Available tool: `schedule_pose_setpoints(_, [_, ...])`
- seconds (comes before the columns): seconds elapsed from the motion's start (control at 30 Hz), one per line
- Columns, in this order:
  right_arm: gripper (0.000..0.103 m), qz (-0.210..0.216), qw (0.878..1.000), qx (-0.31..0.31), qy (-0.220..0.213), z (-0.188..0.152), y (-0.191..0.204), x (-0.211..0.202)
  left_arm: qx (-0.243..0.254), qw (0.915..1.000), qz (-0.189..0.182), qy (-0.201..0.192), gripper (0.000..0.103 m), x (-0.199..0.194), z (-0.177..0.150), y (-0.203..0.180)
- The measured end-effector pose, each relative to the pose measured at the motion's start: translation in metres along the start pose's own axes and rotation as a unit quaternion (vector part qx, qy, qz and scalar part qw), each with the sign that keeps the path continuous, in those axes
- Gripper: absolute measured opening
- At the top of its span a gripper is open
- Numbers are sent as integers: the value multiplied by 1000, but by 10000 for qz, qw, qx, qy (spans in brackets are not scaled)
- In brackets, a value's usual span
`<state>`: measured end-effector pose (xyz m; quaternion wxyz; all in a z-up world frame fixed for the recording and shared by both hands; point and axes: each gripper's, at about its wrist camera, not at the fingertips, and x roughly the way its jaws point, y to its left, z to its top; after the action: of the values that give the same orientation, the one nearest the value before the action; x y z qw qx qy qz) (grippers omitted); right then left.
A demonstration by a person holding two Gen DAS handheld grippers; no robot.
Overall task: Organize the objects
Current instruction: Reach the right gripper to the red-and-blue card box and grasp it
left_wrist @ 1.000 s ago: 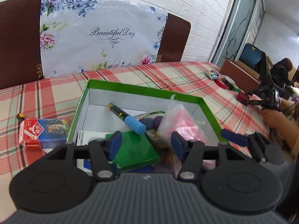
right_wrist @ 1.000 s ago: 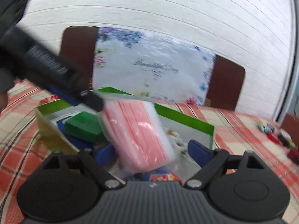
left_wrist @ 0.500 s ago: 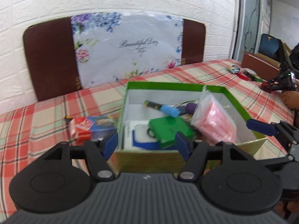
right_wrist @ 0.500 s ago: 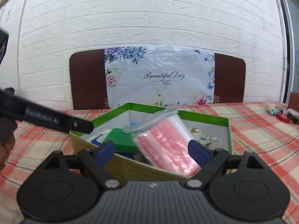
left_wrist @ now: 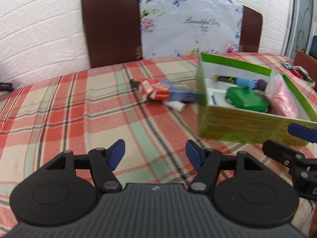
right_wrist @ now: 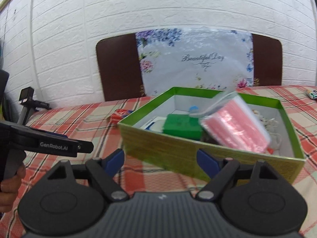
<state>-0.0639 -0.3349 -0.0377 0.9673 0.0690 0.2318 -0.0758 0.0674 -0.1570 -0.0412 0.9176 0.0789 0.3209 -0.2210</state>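
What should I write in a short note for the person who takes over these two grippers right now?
Left gripper: open, empty, over bare tablecloth.
Right gripper: open, empty, its fingers just narrowing, in front of the green box.
Done: pink bag, green case and blue-tipped pen are in the box.
Left: red and blue card boxes and a small white roll lie on the cloth beside the box.

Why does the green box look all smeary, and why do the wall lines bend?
Left wrist view: the green cardboard box is streaked by motion blur, while the left gripper stays sharp. Right wrist view: the pink plastic bag is smeared; the fisheye lens curves the white brick wall.
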Motion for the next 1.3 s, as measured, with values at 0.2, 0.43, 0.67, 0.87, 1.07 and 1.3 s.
schedule_pose_setpoints(0.2, [83, 280, 9991, -252, 167, 2, 31, 11, -198, 9994, 267, 41, 73, 2, -12, 30])
schedule_pose_setpoints(0.43, [82, 565, 9961, -639, 220, 12, 68, 27, -479, 9966, 664, 28, 73, 6, -23, 72])
schedule_pose_setpoints(0.67, [81, 736, 9903, -1164, 197, 34, 98, 53, -780, 9888, 1268, -104, 74, 14, -37, 123])
schedule_pose_setpoints(0.87, [89, 642, 9830, -1641, 521, 81, 110, 120, -1001, 9869, 1112, -598, 81, 4, -50, 143])
schedule_pose_setpoints(1.07, [99, 381, 9644, -1959, 1738, 114, 107, 213, -989, 9878, 966, -717, 85, 7, -53, 143])
schedule_pose_setpoints(1.3, [103, 129, 9237, -2183, 3145, 108, 94, 269, -1065, 9878, 836, -768, 90, 8, -54, 146])
